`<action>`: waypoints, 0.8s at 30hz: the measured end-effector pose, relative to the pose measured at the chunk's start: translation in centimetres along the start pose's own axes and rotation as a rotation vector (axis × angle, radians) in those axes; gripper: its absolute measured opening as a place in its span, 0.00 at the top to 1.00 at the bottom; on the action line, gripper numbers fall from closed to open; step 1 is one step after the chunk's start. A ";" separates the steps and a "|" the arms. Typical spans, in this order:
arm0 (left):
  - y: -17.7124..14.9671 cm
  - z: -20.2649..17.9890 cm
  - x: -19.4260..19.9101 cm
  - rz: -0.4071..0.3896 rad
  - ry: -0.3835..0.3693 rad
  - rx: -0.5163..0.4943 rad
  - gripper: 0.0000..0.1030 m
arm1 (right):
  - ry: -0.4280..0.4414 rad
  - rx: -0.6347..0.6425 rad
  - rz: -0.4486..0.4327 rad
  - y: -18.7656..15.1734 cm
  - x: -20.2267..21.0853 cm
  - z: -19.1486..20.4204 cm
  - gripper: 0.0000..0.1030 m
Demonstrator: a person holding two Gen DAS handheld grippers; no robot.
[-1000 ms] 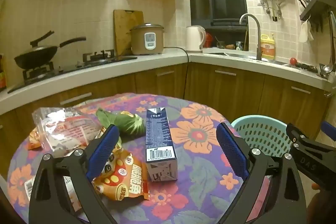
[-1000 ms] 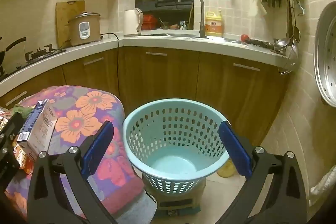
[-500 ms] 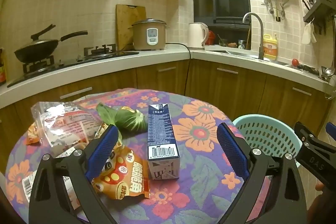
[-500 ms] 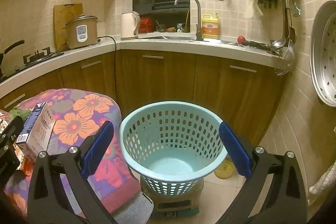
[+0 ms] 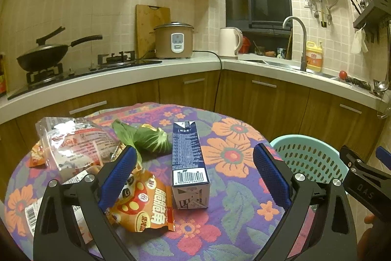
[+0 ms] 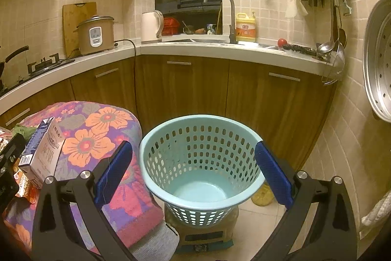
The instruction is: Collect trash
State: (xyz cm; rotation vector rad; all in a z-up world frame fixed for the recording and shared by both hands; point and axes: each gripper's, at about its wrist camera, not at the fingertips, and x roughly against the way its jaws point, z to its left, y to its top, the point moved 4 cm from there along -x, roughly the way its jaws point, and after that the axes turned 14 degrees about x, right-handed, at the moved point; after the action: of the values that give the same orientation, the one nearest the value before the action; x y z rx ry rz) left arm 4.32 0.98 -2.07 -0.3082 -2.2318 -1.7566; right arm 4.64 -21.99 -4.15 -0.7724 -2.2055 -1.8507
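A home kitchen at night.
A gas stove (image 5: 83, 65) with a black wok (image 5: 42, 59) sits far left, a rice cooker (image 5: 174, 43) and kettle (image 5: 229, 42) in the corner, and a sink tap (image 5: 297, 38) far right, above wooden cabinets (image 6: 180, 87); tiled walls carry hanging utensils (image 6: 336, 23).

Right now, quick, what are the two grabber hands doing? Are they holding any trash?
Left gripper: open, holding nothing, above the milk carton on the table.
Right gripper: open, holding nothing, facing the empty blue basket.
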 end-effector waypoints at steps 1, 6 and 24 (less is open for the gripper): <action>0.0 0.0 0.0 -0.001 0.000 0.000 0.10 | 0.000 0.000 0.001 0.0 -0.1 0.0 0.07; 0.0 0.0 0.0 0.000 0.000 0.001 0.08 | -0.007 0.006 0.005 0.0 -0.1 0.0 0.07; 0.2 0.1 0.2 0.008 0.002 0.015 0.08 | -0.008 0.012 -0.011 0.1 0.3 0.2 0.07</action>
State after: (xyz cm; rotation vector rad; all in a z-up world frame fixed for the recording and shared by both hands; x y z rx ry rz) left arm 4.23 1.09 -1.83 -0.3120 -2.2388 -1.7344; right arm 4.50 -21.70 -3.97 -0.7677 -2.2283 -1.8407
